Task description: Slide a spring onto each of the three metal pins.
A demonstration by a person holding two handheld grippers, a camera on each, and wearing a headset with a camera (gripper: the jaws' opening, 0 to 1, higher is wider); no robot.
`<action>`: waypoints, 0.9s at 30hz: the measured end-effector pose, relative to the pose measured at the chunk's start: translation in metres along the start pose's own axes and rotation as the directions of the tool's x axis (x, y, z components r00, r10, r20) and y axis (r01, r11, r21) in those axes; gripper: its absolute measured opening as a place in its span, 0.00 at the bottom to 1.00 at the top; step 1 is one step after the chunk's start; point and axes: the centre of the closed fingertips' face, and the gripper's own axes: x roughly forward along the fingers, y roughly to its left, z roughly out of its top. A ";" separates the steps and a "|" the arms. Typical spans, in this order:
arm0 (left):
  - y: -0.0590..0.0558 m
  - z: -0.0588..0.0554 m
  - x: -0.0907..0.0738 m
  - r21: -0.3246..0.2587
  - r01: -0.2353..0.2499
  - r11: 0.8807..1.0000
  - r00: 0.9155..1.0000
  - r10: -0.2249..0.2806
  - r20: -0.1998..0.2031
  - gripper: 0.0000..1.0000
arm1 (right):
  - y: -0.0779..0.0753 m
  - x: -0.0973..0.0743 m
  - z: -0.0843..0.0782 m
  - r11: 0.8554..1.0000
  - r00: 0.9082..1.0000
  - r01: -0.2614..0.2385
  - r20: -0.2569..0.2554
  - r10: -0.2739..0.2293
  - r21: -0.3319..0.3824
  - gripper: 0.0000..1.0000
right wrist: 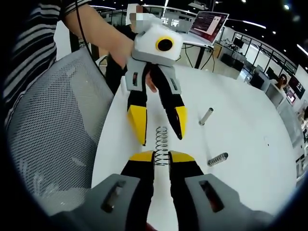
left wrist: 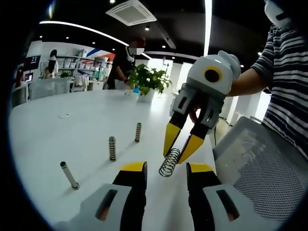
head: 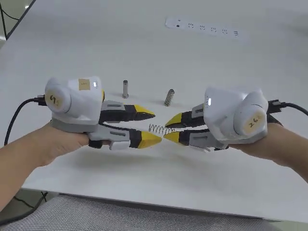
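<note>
1. Progress, as judged here: two of three pins done, one left.
2. Coils seated on the first sprung pin [left wrist: 112,148] and the second sprung pin [left wrist: 138,132], both upright in the left gripper view, back from the near edge of the tabletop [head: 72,43].
3. Bare pin [head: 125,89] upright with nothing on it, around mid-tabletop, well short of the power strip [head: 207,28] along the far edge, and well apart from both grippers.
4. Third spring [left wrist: 169,161] lifted off the tabletop, lying level above the near edge between the two grippers.
5. Right gripper [right wrist: 162,156] clenched on one end of that spring, coils pinched between the yellow tips.
6. Left gripper [left wrist: 166,169] spread wide and grasping nothing, with the spring's free end reaching into the gap. Cannot tell whether it touches a jaw.
7. Left to do, by judgement: carrying the spring back to the bare pin, lining its bore over the tip, and sliding it down.
</note>
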 end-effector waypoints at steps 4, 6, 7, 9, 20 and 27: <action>-0.004 0.001 0.001 0.004 0.012 1.000 1.000 -0.012 0.001 0.24 | 0.000 -0.002 0.002 1.000 1.000 -0.002 0.009 0.002 -0.003 0.13; -0.006 0.001 0.001 0.012 0.018 1.000 1.000 -0.018 -0.004 0.22 | 0.001 -0.003 0.003 1.000 1.000 -0.004 0.015 0.004 -0.002 0.13; -0.006 0.001 0.001 0.015 0.019 1.000 1.000 -0.019 -0.006 0.21 | 0.002 -0.004 0.004 1.000 1.000 -0.006 0.019 0.006 -0.002 0.13; -0.006 0.001 0.000 0.021 0.017 1.000 1.000 -0.017 -0.006 0.20 | 0.003 -0.004 0.004 1.000 1.000 -0.009 0.019 0.009 -0.003 0.13; -0.009 0.009 0.007 0.055 0.034 0.998 0.999 -0.033 -0.011 0.11 | 0.002 -0.010 0.002 1.000 1.000 -0.006 0.022 0.006 0.001 0.13; -0.009 0.012 0.008 0.068 0.044 0.997 0.999 -0.043 -0.018 0.10 | 0.000 -0.012 0.002 1.000 0.999 -0.004 0.032 0.003 0.020 0.13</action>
